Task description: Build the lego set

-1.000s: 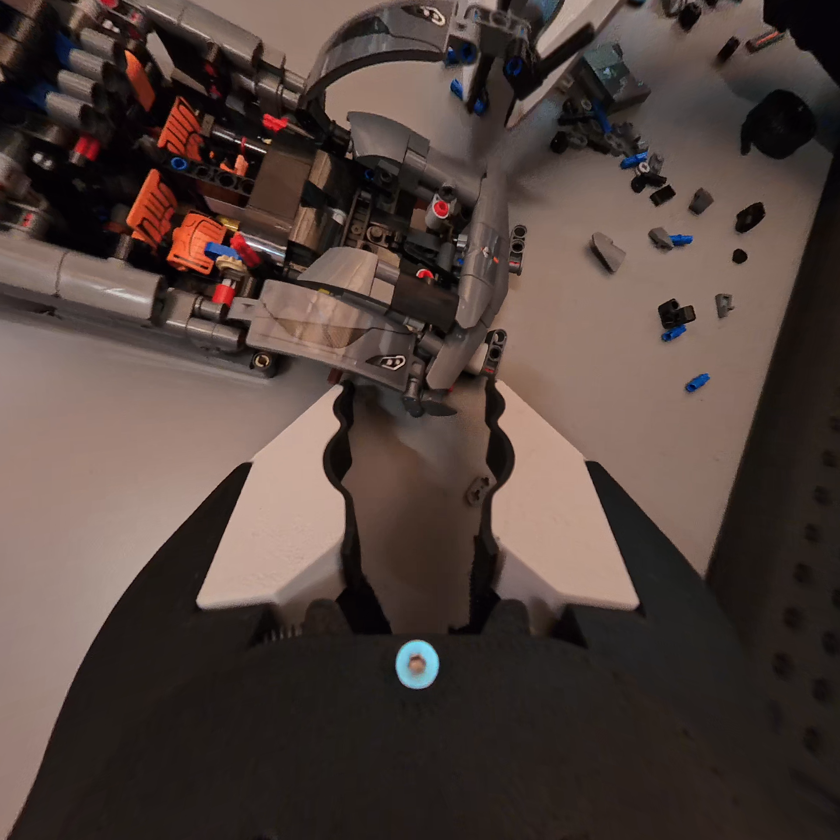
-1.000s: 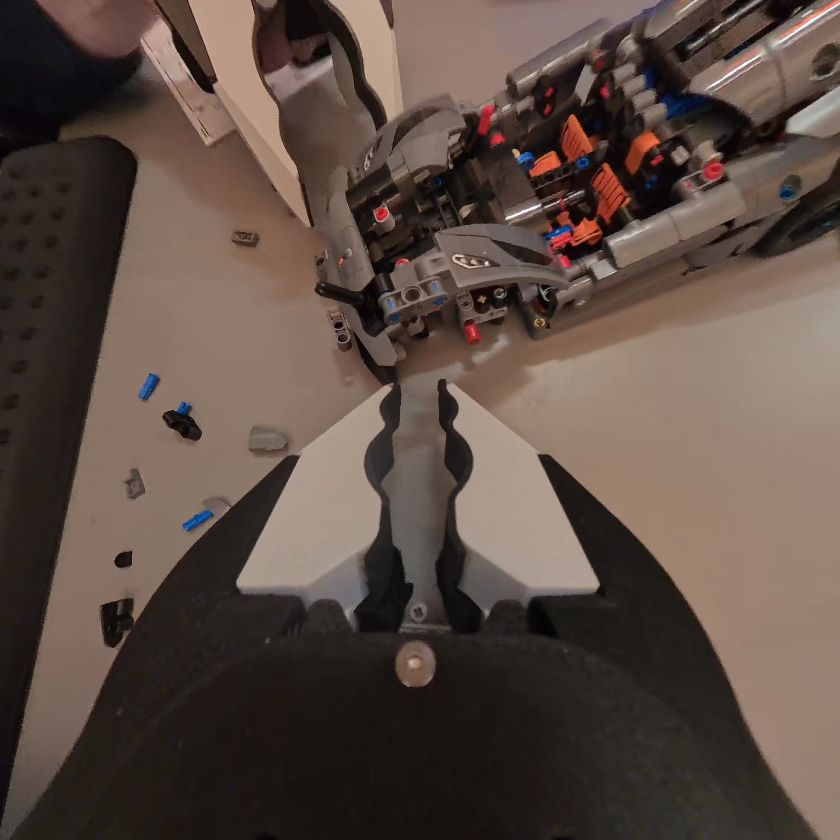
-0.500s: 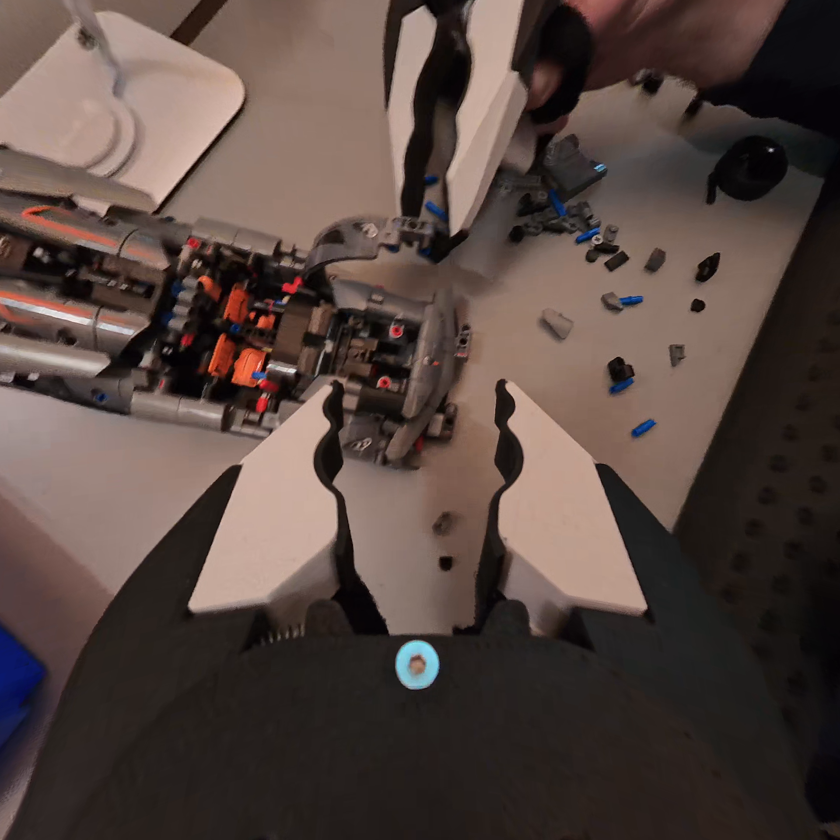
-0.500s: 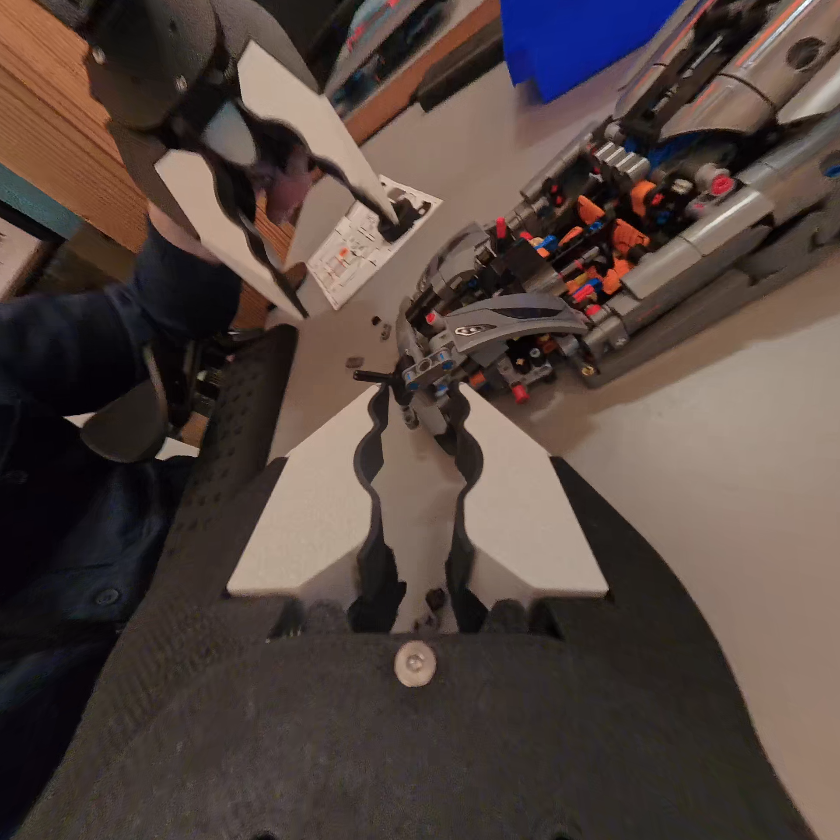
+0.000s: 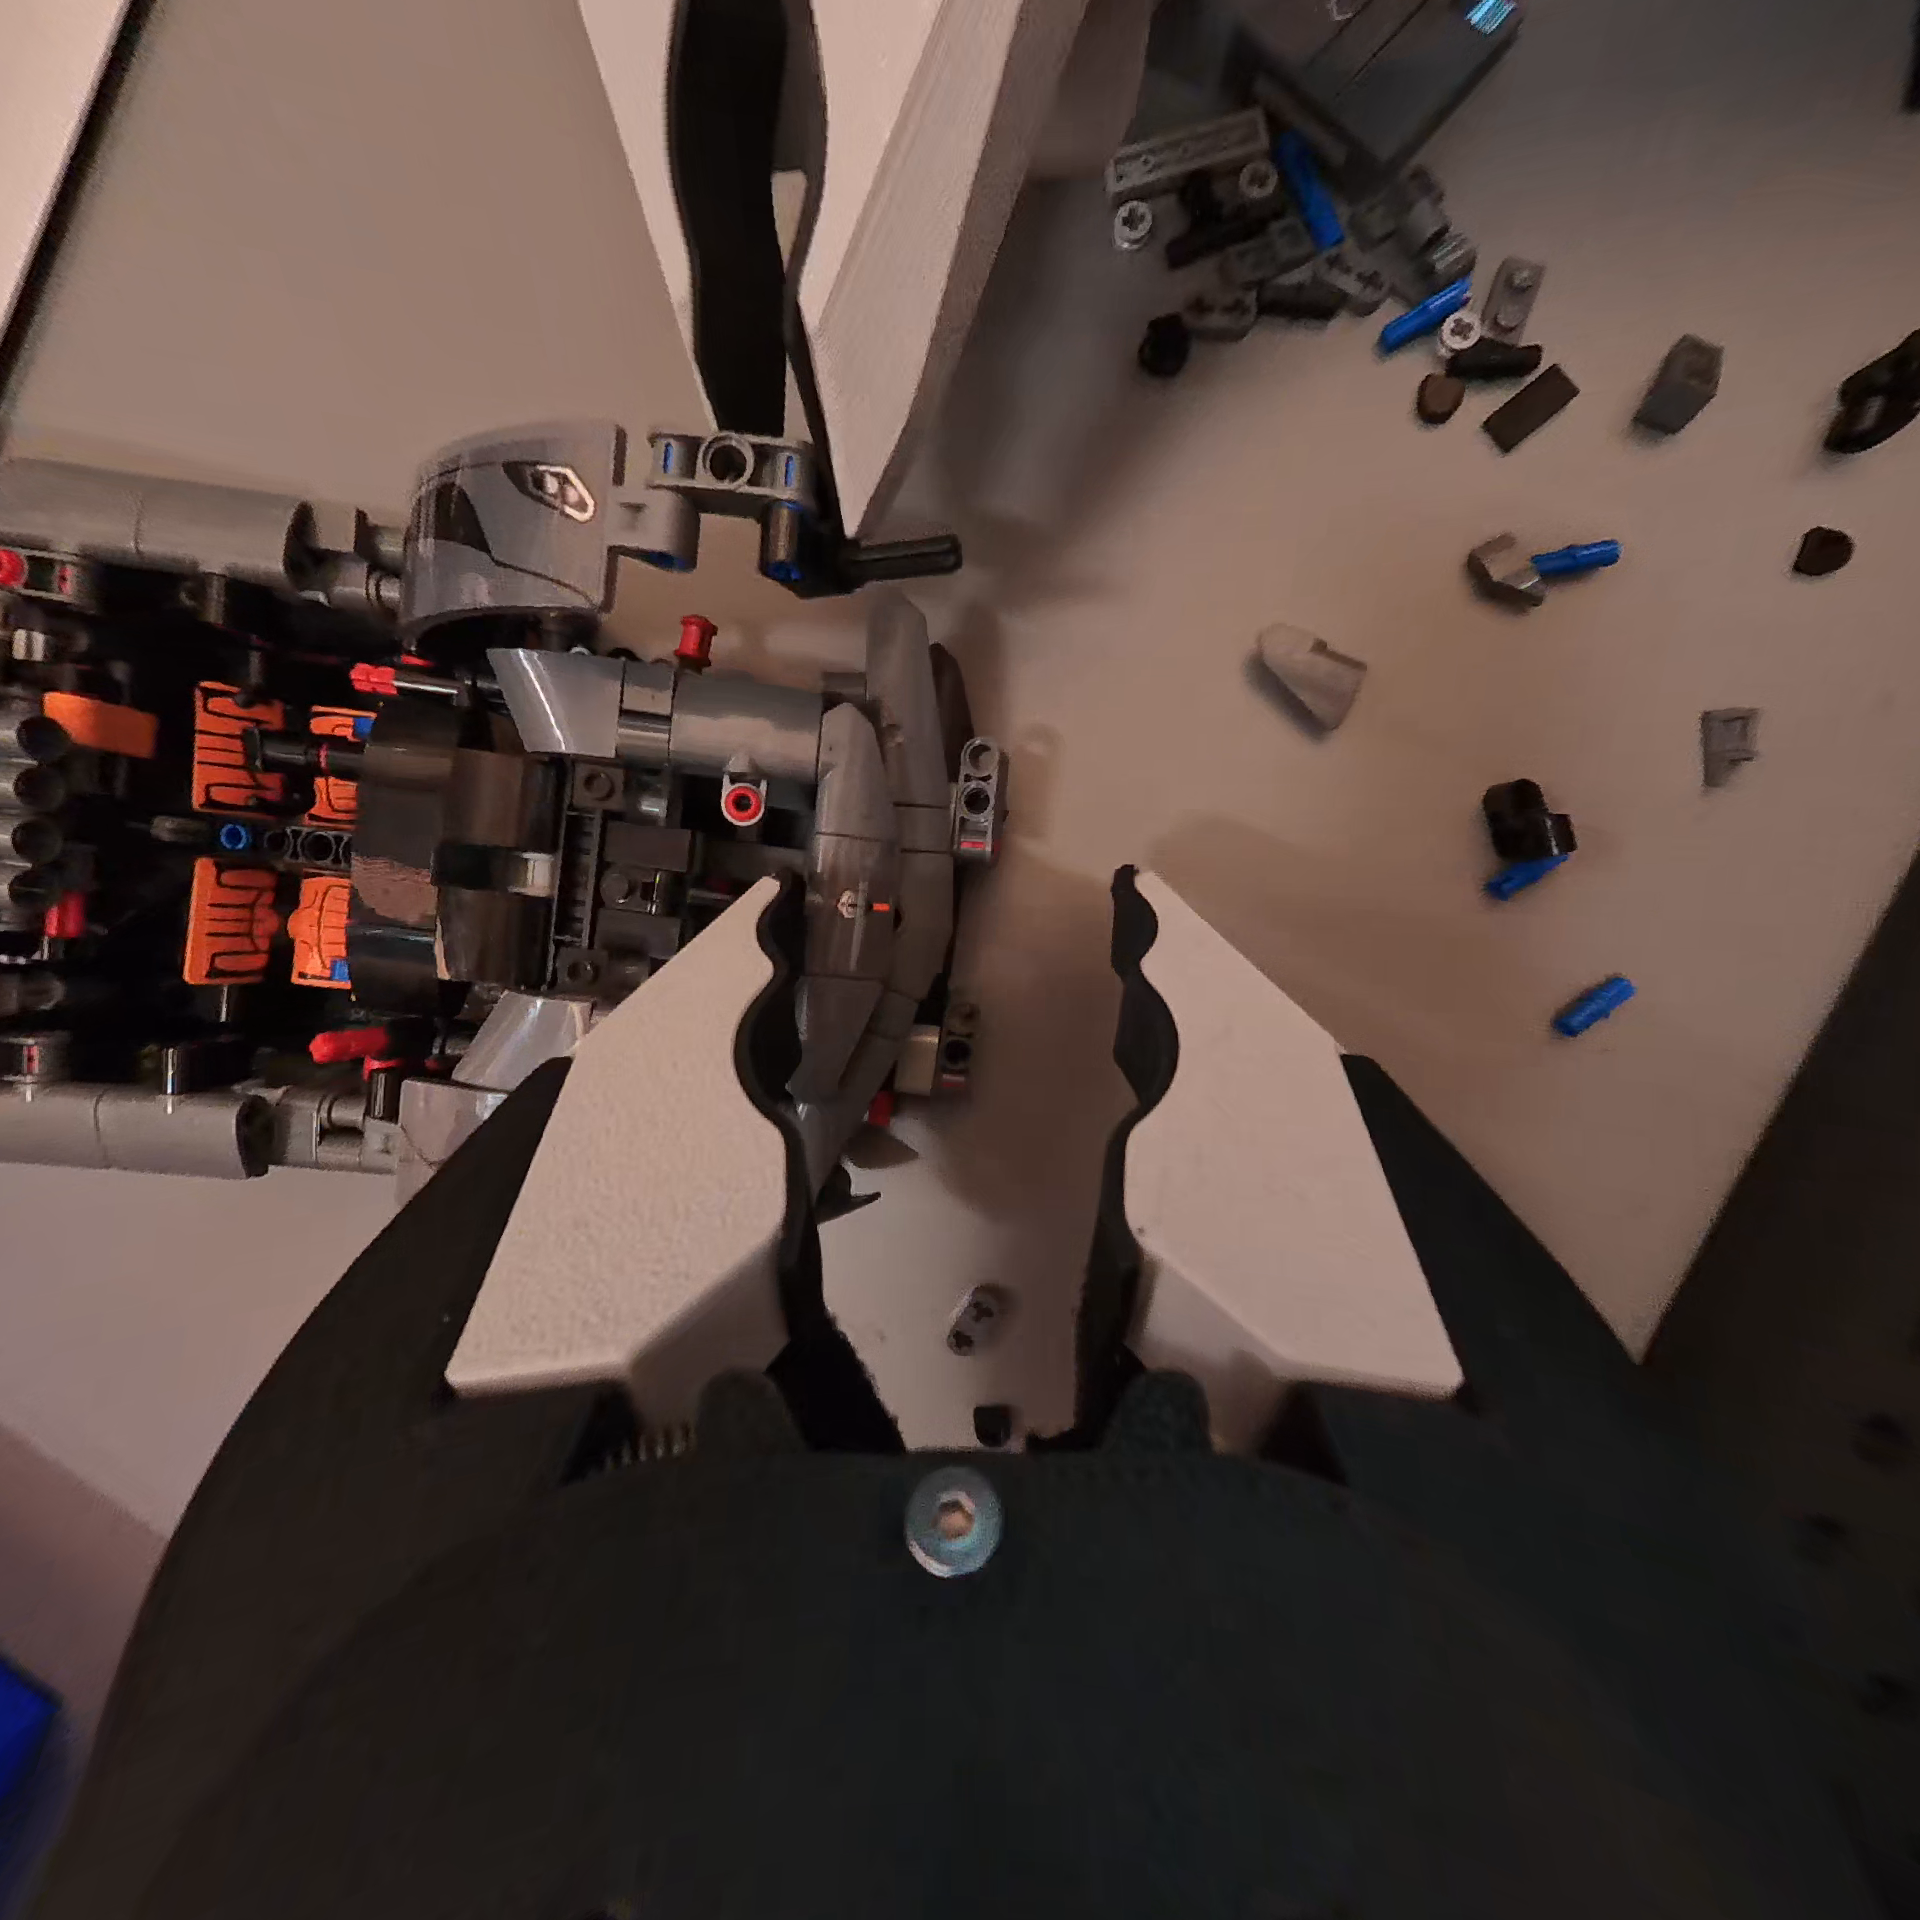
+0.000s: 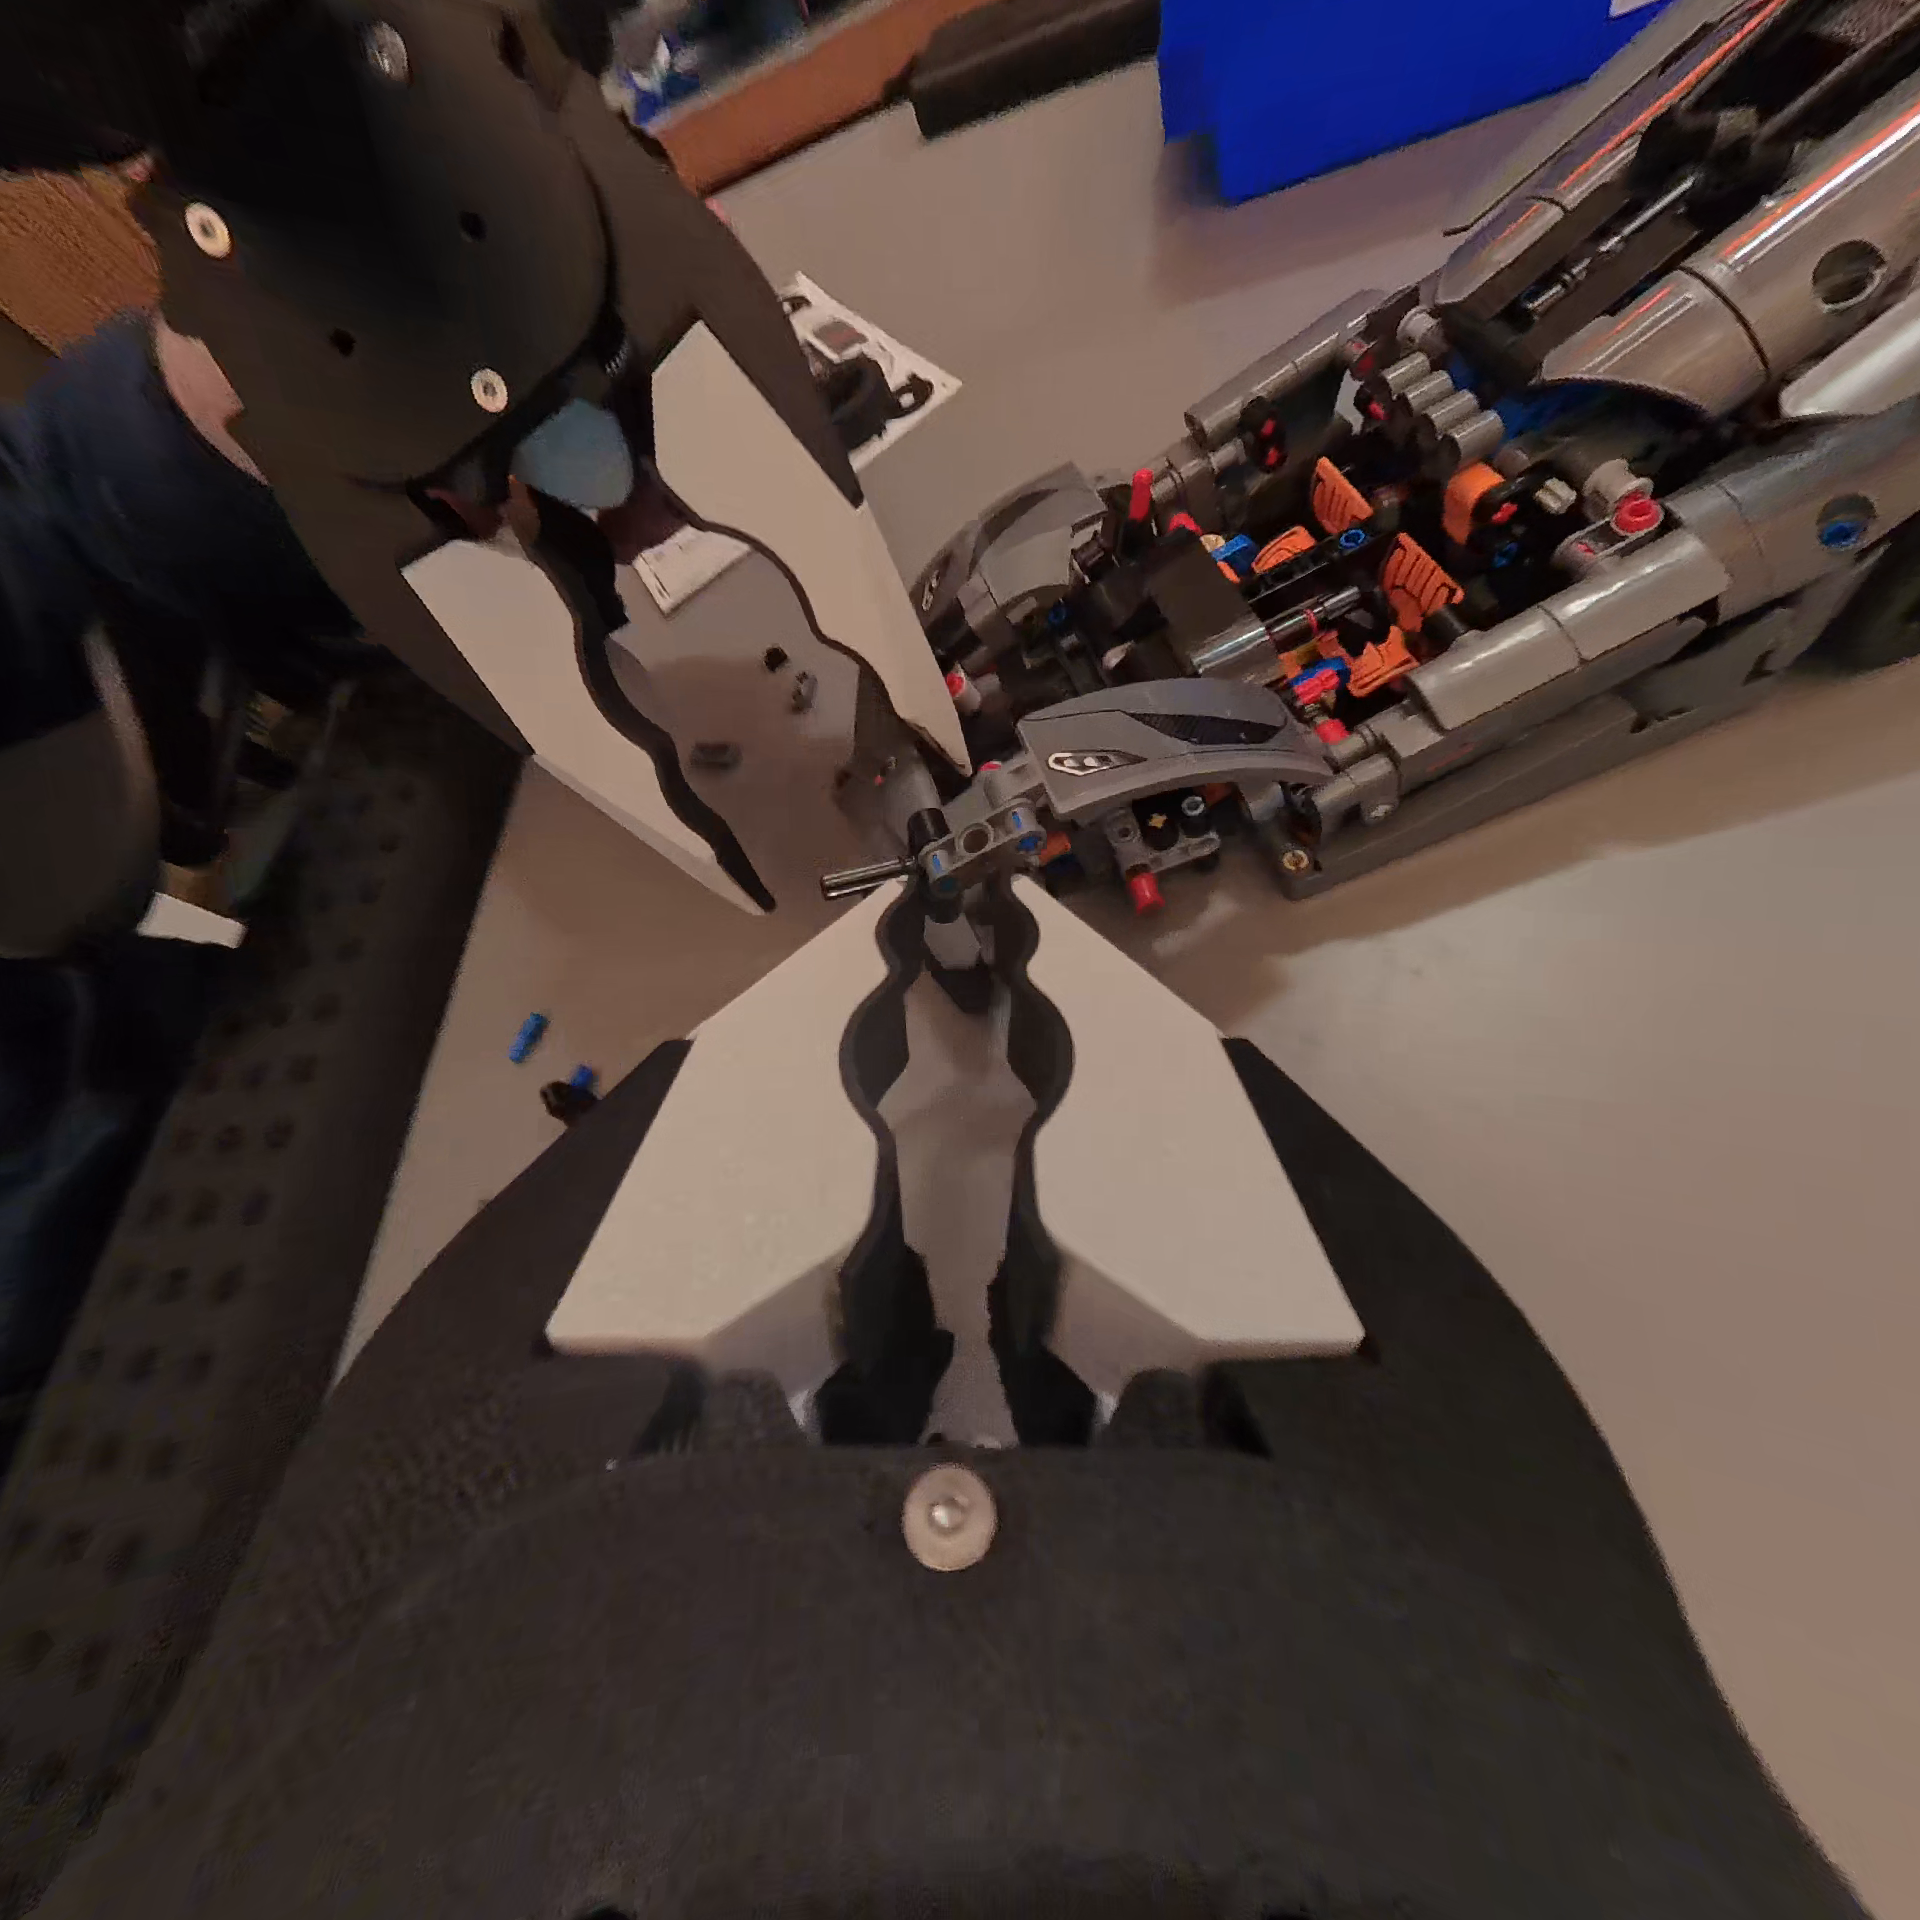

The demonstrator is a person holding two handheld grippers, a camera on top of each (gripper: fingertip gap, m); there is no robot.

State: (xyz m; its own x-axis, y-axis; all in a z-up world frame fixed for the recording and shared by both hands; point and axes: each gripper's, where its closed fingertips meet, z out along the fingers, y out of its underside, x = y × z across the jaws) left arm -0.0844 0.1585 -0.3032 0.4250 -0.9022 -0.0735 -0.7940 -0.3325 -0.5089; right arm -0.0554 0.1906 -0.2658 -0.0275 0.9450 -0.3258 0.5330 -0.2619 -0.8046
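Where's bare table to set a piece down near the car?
Bare grey table lies right of the right tongs, in front of the grey-and-orange lego car. Crowded: loose blue and black lego pieces beyond the car's end.

blue box [image 6: 1382,83] far bkgd | black perforated mat [image 6: 208,1195] by table edge
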